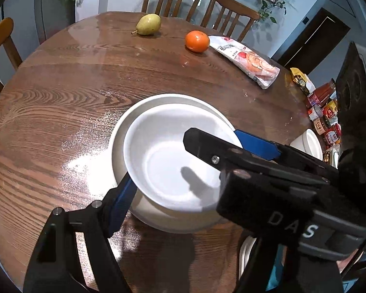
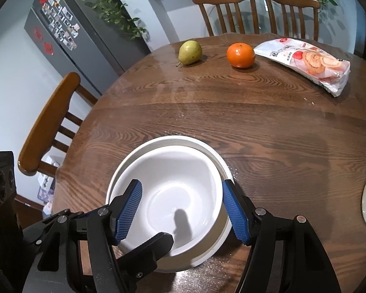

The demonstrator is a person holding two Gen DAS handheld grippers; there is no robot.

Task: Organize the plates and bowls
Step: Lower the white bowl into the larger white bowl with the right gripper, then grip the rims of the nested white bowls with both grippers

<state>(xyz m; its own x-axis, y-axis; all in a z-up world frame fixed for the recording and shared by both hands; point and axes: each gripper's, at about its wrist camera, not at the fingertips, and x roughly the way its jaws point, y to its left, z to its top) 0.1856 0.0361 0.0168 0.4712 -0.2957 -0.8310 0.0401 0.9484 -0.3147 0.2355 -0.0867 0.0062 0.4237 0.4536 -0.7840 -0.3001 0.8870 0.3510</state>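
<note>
nesting white bowls on the tabletop (image 2: 256, 127)

both gaping wide: left hand-held gripper (image 1: 185, 161) and right hand-held gripper (image 2: 183, 210) straddling the inner bowl (image 2: 168, 195), gripping nothing; orange (image 2: 240, 55) at 1 o'clock.

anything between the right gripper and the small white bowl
Nothing blocks the pads: the right gripper is open, straddling the small white bowl. But the left gripper's black finger pokes over its near rim between them.
</note>
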